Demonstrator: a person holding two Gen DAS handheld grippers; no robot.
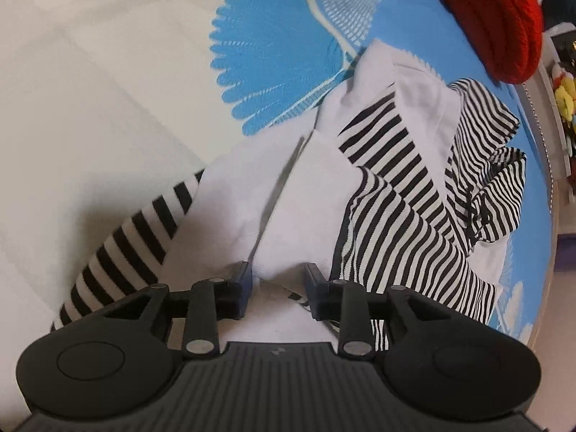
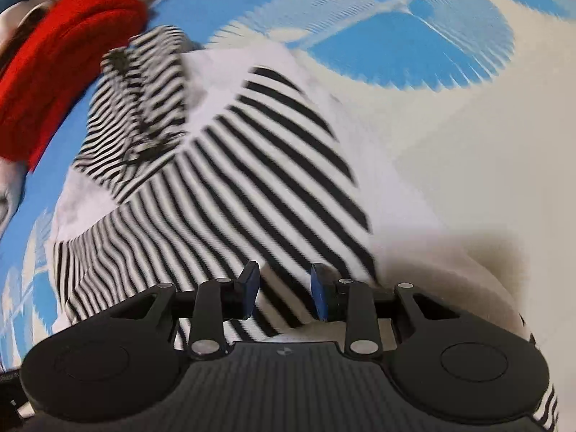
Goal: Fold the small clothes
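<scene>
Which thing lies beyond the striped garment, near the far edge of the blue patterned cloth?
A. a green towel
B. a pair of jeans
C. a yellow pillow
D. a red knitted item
D: a red knitted item lies past the black-and-white striped garment, at the edge of the blue patterned cloth; the right wrist view shows it too.

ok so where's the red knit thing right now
The red knit lies at the top right of the left wrist view and top left of the right wrist view, on the blue sheet just beyond the striped garment.
</scene>
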